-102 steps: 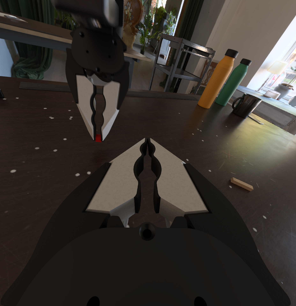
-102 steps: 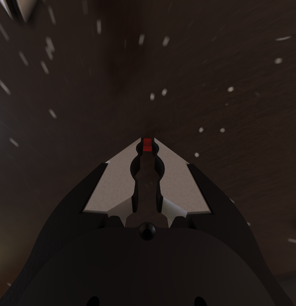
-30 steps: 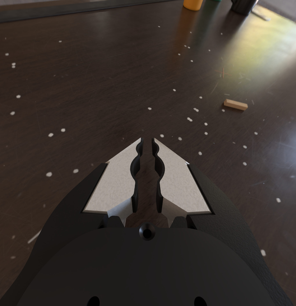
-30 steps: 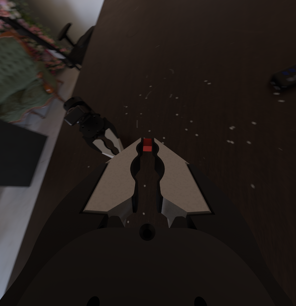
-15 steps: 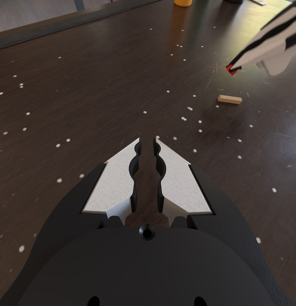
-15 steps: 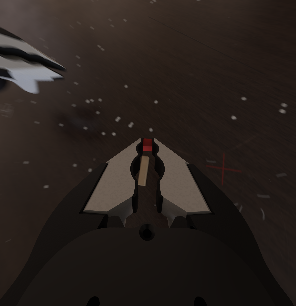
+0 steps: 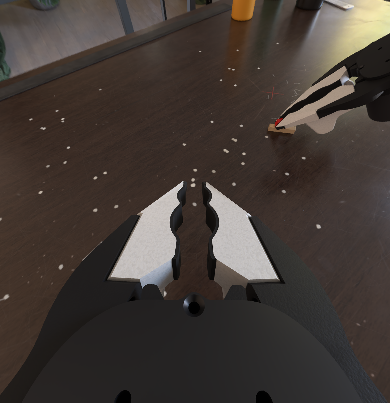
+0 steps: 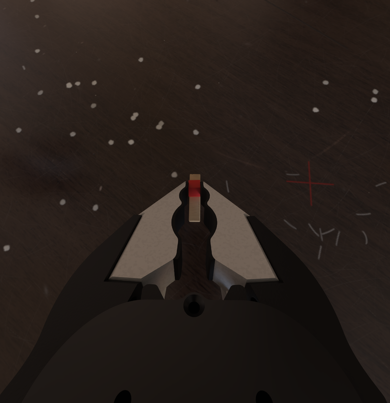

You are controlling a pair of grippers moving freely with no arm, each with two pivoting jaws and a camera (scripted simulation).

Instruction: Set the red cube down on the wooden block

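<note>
My right gripper (image 8: 194,185) is shut on the small red cube (image 8: 193,189). It holds the cube directly over the pale wooden block (image 8: 194,209), which lies flat on the dark table. In the left wrist view the right gripper (image 7: 279,124) comes in from the right and its tips hold the red cube (image 7: 277,122) at the top of the wooden block (image 7: 281,130), near its left end. I cannot tell whether the cube touches the block. My left gripper (image 7: 194,188) is open and empty, low over the table, well to the left of the block.
The dark table (image 7: 124,135) is speckled with white dots. A red cross mark (image 7: 272,93) lies behind the block and shows in the right wrist view (image 8: 309,183). An orange bottle (image 7: 242,9) stands at the far edge, beside the table's rear lip (image 7: 102,58).
My right gripper has come down with the red cube from above the block to its top. My left gripper has opened a little wider and tilted its view up slightly.
</note>
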